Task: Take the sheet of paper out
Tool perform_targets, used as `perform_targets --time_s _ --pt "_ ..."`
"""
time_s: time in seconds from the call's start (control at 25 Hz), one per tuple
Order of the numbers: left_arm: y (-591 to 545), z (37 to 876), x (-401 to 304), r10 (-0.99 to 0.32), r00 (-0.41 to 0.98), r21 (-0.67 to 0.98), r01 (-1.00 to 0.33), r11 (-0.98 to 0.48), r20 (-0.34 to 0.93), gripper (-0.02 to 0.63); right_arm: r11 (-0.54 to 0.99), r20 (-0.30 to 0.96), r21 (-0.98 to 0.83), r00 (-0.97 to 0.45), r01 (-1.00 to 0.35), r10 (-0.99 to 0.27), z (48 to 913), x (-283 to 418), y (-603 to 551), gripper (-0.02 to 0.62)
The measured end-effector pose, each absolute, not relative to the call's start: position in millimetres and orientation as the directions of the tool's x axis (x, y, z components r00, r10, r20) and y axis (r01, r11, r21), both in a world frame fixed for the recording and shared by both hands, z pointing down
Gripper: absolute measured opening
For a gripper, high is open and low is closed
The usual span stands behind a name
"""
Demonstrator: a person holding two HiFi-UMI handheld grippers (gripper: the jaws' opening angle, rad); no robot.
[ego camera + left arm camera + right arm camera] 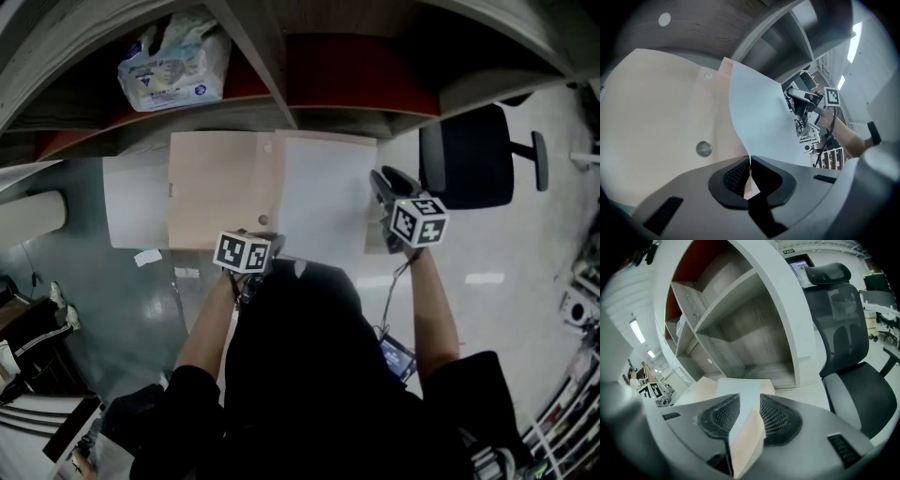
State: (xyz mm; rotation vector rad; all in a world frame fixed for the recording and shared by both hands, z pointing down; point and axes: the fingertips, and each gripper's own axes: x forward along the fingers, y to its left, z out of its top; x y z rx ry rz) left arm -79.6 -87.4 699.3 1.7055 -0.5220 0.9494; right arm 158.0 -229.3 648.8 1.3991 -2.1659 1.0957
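Note:
A beige folder lies open in front of the shelf, and a white sheet of paper covers its right half. My left gripper is shut on the folder's near edge by the fold. In the left gripper view the sheet curls up from the closed jaws, beside the beige inside of the folder. My right gripper is at the folder's right edge. In the right gripper view its jaws stand open, with the sheet and the beige flap between the pads.
A wooden shelf unit stands right behind the folder, with a plastic pack on one shelf. A black office chair stands to the right. A white panel lies left of the folder. A round snap sits on the folder.

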Motion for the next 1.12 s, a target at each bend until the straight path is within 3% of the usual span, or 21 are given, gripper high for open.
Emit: perform_targets --time_s 0.48,1.12 --pt "-91 696 -75 0.104 0.589 0.581 -0.723 -0.374 0.801 0.051 0.127 0.640 -0.562 -0.527 -0.817 -0.560 669 154 -245 0.138" --pt "-98 696 -70 0.116 0.577 0.569 -0.716 -0.405 0.809 0.051 0.136 0.663 -0.535 -0.514 -0.834 -0.544 677 157 -255 0.118"
